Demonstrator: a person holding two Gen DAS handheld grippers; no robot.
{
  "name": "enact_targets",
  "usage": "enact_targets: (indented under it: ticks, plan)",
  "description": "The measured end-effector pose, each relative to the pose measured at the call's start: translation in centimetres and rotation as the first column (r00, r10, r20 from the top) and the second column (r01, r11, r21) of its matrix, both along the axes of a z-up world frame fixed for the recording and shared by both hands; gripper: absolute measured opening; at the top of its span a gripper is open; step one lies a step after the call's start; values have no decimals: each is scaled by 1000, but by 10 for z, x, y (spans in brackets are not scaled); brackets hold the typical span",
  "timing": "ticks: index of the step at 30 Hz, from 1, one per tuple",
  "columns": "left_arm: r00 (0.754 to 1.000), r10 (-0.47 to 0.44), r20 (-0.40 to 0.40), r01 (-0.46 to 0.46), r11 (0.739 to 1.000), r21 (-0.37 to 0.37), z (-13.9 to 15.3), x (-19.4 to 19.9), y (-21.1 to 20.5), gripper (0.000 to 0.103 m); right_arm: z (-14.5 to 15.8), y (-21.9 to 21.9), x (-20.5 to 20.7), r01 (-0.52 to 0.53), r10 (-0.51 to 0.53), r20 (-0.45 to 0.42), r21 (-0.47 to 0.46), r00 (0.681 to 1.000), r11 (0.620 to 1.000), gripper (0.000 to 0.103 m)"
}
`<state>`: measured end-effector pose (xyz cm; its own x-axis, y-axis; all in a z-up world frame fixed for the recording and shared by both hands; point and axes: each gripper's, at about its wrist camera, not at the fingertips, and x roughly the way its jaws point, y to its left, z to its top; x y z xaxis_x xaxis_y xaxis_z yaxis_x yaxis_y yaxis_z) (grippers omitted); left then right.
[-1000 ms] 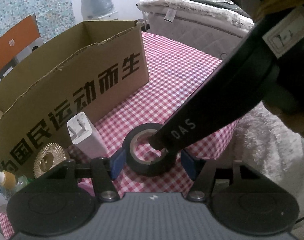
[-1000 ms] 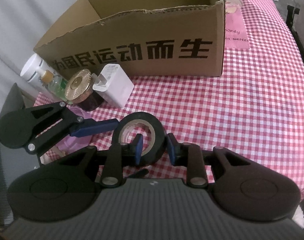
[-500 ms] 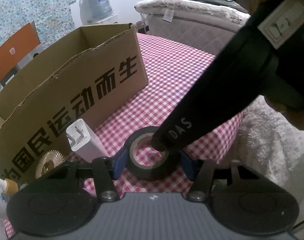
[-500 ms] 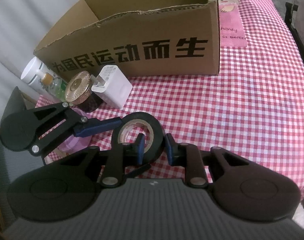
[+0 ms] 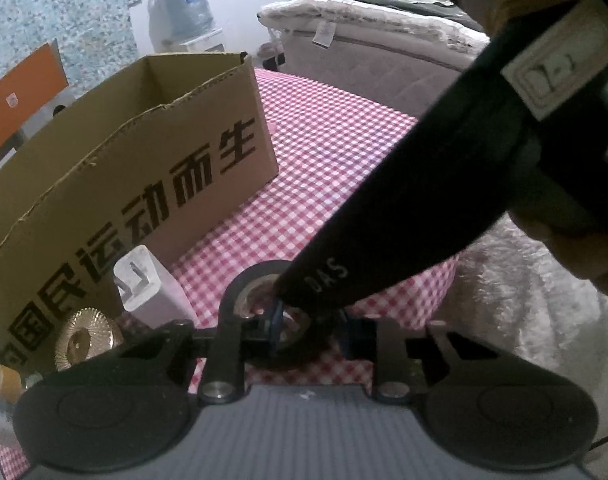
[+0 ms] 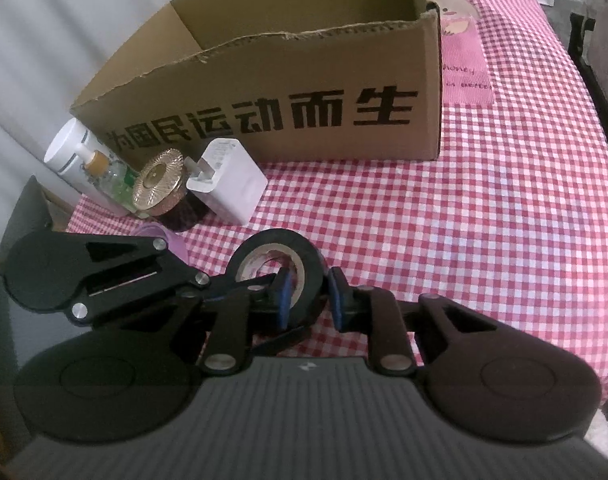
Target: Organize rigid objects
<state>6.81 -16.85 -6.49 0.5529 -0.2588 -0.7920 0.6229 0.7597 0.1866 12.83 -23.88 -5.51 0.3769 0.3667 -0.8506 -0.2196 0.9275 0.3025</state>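
Both grippers have closed in on the tape (image 6: pixel 279 258) since a second ago, lifting it slightly near the table's (image 6: pixel 484 208) front edge. On the left, the bottle (image 6: pixel 69 152), gold lid (image 6: pixel 157 178) and charger (image 6: pixel 227 182) sit by the box (image 6: pixel 304 92). Left gripper (image 5: pixel 312 330) clamps the roll's wall, one pad inside its core. Right gripper (image 6: pixel 307 300) pinches the opposite wall likewise. Tape looks light, stiff, slightly tacky; its wall seems the surest hold.
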Motion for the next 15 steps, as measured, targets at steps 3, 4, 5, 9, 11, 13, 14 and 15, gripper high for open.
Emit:
enact_targets:
  ticks: [3, 4, 5, 9, 11, 13, 14, 15]
  plan:
    - [1000, 20, 2, -20, 1000, 10, -2, 0, 2, 43, -3, -1, 2, 8, -8, -13, 4, 1000, 1000, 17]
    - [1000, 21, 4, -21, 1000, 7, -2, 0, 3, 44, -3, -1, 2, 11, -10, -17, 12, 1000, 1000, 17]
    - [1000, 19, 4, -19, 1000, 3, -1, -1, 5, 44, -3, -1, 2, 11, -10, -17, 12, 1000, 1000, 17]
    - [998, 26, 50, -28, 999, 36, 0, -7, 5, 67, -3, -1, 2, 9, -9, -16, 6, 1000, 1000, 17]
    - [997, 22, 69, -25, 999, 47, 1, -7, 7, 69, -3, -2, 2, 13, -13, -20, 6, 1000, 1000, 17]
    - [998, 21, 51, -23, 999, 41, 1, -5, 8, 71, -2, -3, 1, 21, -21, -26, 9, 999, 1000, 17]
    - [999, 22, 42, -24, 999, 42, 0, -4, 8, 72, -3, -4, 1, 23, -23, -27, 10, 999, 1000, 17]
    - [999, 24, 32, -26, 999, 46, -2, -2, 7, 72, -3, -4, 1, 25, -24, -28, 12, 999, 1000, 17]
